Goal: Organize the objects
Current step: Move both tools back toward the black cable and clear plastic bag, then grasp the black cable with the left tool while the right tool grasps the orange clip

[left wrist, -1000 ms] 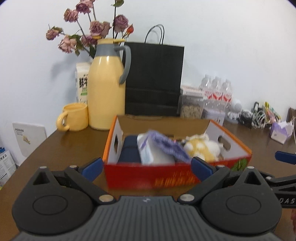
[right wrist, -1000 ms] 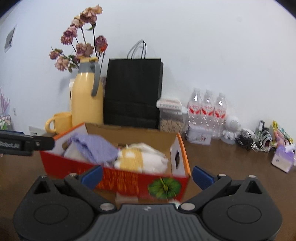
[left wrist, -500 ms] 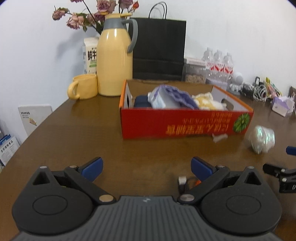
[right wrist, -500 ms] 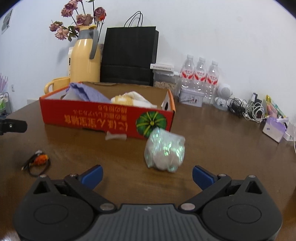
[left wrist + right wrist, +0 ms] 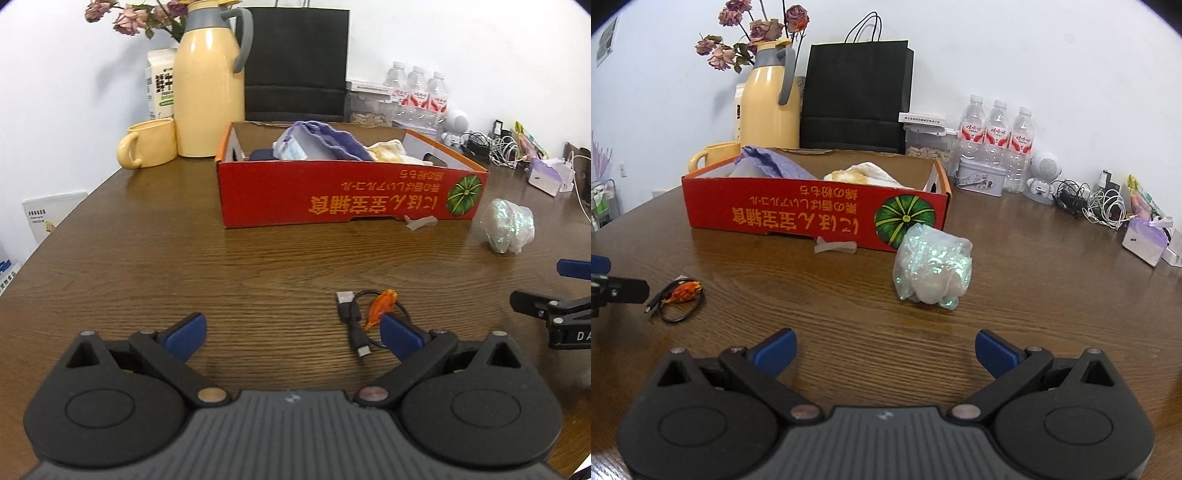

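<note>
Both tools stand wide and empty. The cable (image 5: pixel 360 321) lies on the counter (image 5: pixel 184 266) just ahead of your left tool (image 5: pixel 291 330), long axis near-to-far; the glitter bag (image 5: pixel 932 267) fronts your right tool (image 5: pixel 884 349).

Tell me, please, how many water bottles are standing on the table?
3: the water bottles stand in a row by the wall, left, middle and right, behind a small tin. None seems hidden.
</note>
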`<state>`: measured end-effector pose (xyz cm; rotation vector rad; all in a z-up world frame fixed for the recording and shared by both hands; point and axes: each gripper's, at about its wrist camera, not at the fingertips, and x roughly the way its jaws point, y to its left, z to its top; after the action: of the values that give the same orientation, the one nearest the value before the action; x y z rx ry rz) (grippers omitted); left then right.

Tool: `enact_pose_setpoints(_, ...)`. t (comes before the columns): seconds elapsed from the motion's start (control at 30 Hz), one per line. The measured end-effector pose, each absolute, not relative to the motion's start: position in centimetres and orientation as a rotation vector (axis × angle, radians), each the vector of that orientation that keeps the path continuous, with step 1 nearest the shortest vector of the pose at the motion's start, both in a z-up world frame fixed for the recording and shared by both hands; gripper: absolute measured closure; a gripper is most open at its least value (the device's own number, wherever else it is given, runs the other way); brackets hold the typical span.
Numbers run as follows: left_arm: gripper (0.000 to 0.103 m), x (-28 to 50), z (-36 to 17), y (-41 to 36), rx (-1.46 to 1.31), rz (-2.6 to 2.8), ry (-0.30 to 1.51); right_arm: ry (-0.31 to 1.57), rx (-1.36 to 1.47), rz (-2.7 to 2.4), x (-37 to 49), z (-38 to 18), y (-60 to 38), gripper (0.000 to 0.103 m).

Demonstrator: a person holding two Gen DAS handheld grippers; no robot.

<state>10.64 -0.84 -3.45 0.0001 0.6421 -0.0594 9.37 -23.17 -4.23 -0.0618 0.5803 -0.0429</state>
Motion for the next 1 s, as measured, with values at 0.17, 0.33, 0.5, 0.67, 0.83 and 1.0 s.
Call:
enact_pose_setpoints(0.17,0.015,11.1,-3.8,-2.0,0.02,-0.09,0.651,0.588,-0.061,-0.034,9.4,-4.4,-22.9,0.0)
enact_pose_setpoints(0.33,0.015,11.2,-4.2,-3.4,0.044,-0.127,0.649,0.592,-0.053,-0.031,9.5,-4.4,-23.0,0.0)
enact_pose_setpoints(0.5,0.028,11.6,-4.6,-4.2,0.047,-0.141,0.652,0.592,-0.05,-0.026,9.5,-4.4,-23.0,0.0)
enact_pose_setpoints(0.67,0.04,11.2,-3.8,-2.8,-0.038,-0.118,0.603,0.596,-0.044,-0.026,9.5,-4.5,-23.0,0.0)
enact_pose_setpoints(0.83,0.05,12.3,-3.8,-2.3,-0.038,-0.065,0.623,0.597,-0.044,-0.024,9.6,-4.4,-23.0,0.0)
enact_pose_setpoints(1.0,0.059,12.8,-4.4,-3.1,0.009,-0.061,0.64,0.597,-0.044,-0.024,9.6,-4.5,-22.9,0.0)
